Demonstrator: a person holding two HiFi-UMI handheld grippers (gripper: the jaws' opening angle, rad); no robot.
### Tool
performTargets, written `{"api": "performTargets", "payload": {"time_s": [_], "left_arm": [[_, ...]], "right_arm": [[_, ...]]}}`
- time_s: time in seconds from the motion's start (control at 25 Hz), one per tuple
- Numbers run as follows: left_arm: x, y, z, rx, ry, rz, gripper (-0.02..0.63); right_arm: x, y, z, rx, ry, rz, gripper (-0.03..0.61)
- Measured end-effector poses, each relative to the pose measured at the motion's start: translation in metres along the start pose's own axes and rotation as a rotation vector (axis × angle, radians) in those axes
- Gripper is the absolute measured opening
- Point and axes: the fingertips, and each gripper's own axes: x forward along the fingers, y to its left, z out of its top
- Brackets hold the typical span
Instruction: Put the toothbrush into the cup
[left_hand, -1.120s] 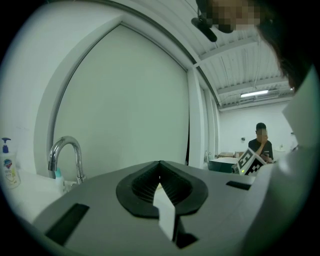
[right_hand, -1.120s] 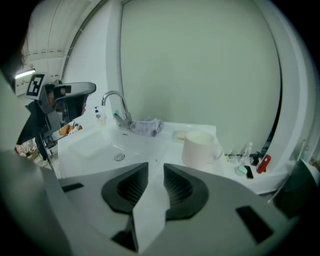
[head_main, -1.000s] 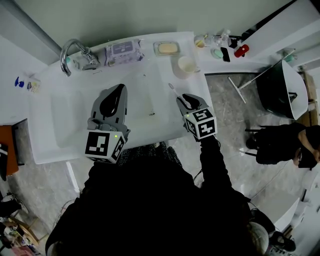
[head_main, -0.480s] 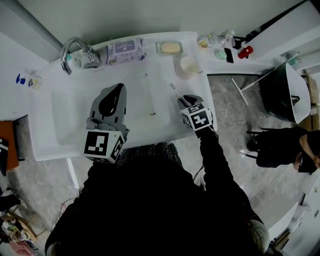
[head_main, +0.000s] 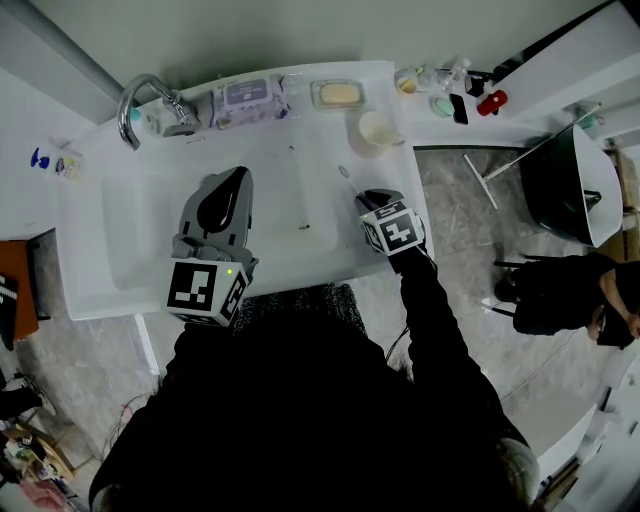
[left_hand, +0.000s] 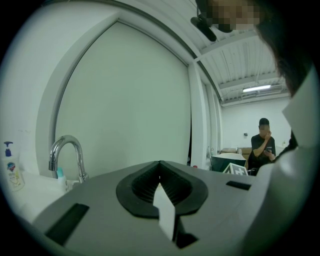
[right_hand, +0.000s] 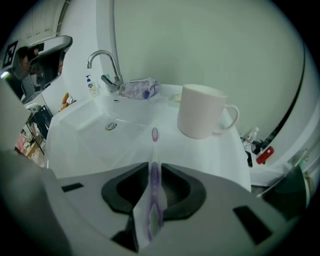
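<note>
A purple toothbrush (right_hand: 154, 162) is clamped between the pads of my right gripper (right_hand: 153, 176), its head sticking out ahead of the jaws. In the head view the brush (head_main: 348, 179) points from the right gripper (head_main: 371, 198) toward the white cup (head_main: 376, 131), which stands upright on the counter's back right. The right gripper view shows the cup (right_hand: 202, 118) just beyond and right of the brush tip, handle to the right. My left gripper (head_main: 231, 180) hovers over the sink, jaws shut with nothing between them (left_hand: 160, 173).
The white sink basin (head_main: 140, 235) has a chrome faucet (head_main: 138, 100) at its back left. A wipes pack (head_main: 247, 100) and soap dish (head_main: 338, 95) line the back edge. Small bottles (head_main: 445, 85) sit right of the cup. A black bin (head_main: 560, 180) and a person (head_main: 565, 290) are on the floor at right.
My right gripper has sunk toward the counter with the toothbrush and tilted further down. The left gripper has stayed still.
</note>
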Motion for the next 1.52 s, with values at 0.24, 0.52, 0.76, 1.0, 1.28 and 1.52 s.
{"api": "performTargets", "payload": {"time_s": [0.24,0.52,0.76,1.0,1.28,1.52], "left_arm": [[0.002,-0.003,0.000,-0.005,0.003,-0.005,0.008],[0.006,-0.005,-0.002,-0.014,0.005,-0.019,0.008],[0.007,-0.005,-0.003,-0.037,-0.005,-0.029,0.008],[0.012,-0.009,-0.007,-0.071,0.006,-0.062,0.008],[0.023,-0.025,-0.009,-0.129,0.020,-0.137,0.009],[0.032,-0.040,-0.010,-0.130,0.037,-0.211,0.009]], "right_arm": [[0.000,0.000,-0.003,0.020,0.031,0.018,0.048],[-0.001,-0.002,-0.002,0.070,0.030,0.015,0.043],[-0.009,0.001,0.000,0.071,0.003,0.005,0.043],[-0.038,-0.001,0.030,0.085,-0.122,-0.037,0.043],[-0.084,0.005,0.067,0.073,-0.313,-0.090,0.043],[-0.129,0.016,0.099,0.055,-0.464,-0.118,0.043]]}}
